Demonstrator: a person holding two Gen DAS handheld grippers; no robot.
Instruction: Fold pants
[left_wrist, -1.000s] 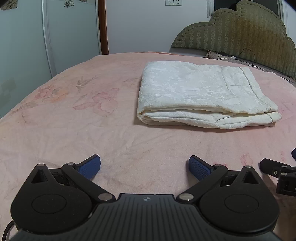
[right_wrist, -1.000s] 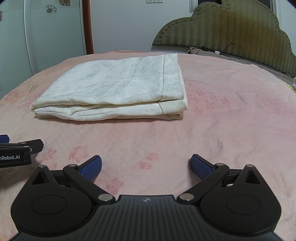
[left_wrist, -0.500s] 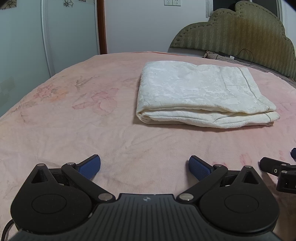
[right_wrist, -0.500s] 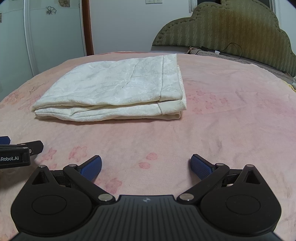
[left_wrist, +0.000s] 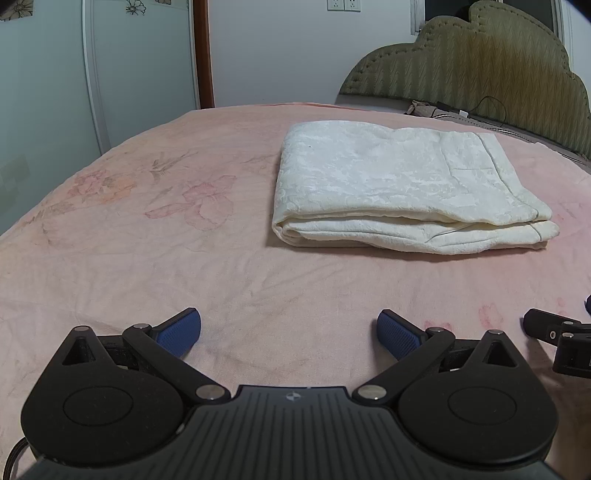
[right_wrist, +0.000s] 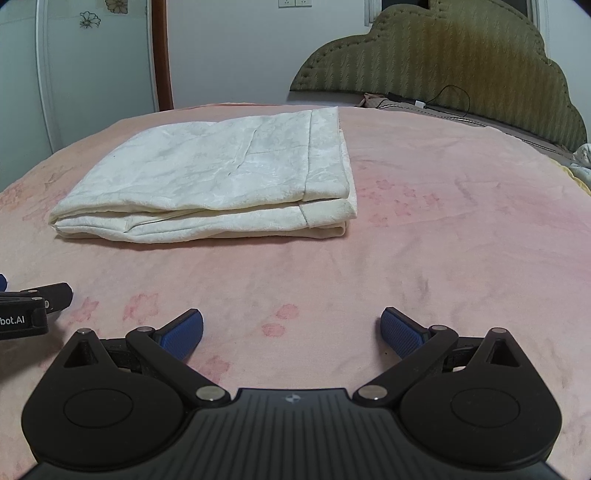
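Left gripper (left_wrist: 289, 328): jaws spread wide, holding nothing, low over the pink bedspread (left_wrist: 147, 236).
Right gripper (right_wrist: 291, 330): likewise wide apart and empty, just beside its partner; each one's tip shows at the edge of the other's view.
Pants (left_wrist: 402, 192): cream-white, lying in a flat stacked rectangle on the bedspread, layers visible along the near edge.
Step in hand: judging by the neat stack, the folding looks finished, and both claws seem parked clear of it.
Doing it well: keep both claws low and off the cloth; if a tidy-up is wanted, press the near edge lightly so the layers do not slide.
Position: pants lie ahead of both claws, well apart, right of the left claw's centre and left of the right's.
Background: padded headboard (right_wrist: 436, 55) behind the bed.
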